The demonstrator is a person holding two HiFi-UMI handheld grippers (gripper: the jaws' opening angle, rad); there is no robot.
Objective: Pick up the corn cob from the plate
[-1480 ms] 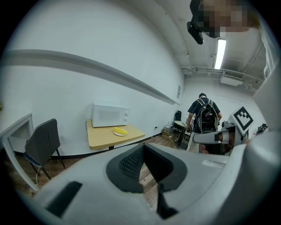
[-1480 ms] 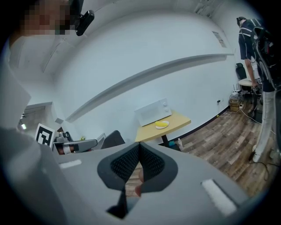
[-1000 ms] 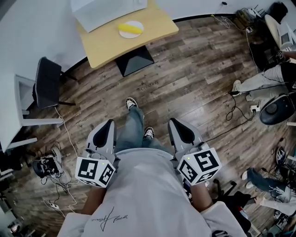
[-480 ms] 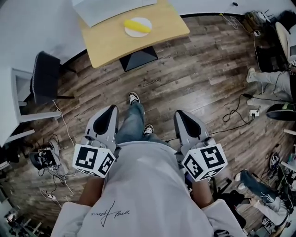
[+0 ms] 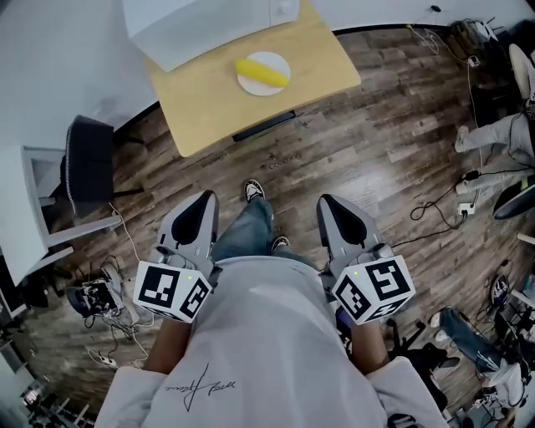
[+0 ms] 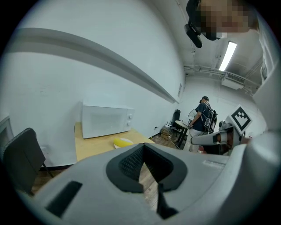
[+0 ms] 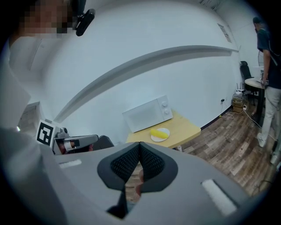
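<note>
A yellow corn cob [image 5: 261, 71] lies on a white plate [image 5: 276, 81] on a light wooden table [image 5: 209, 100], far ahead of me in the head view. It also shows as the corn cob [image 7: 158, 132] in the right gripper view and the corn cob [image 6: 120, 143] in the left gripper view. My left gripper [image 5: 199, 216] and right gripper [image 5: 333, 219] are held low at my waist, well short of the table. Both have their jaws shut with nothing between them.
A white microwave [image 5: 201, 25] stands at the table's back. A dark chair [image 5: 88, 163] is left of the table. Cables [image 5: 100, 309] lie on the wooden floor. Other people [image 5: 501, 134] sit or stand at the right.
The table with the plate and corn has drawn nearer and lower in the head view as I walk toward it. Both grippers keep their place at my waist, jaws shut.
</note>
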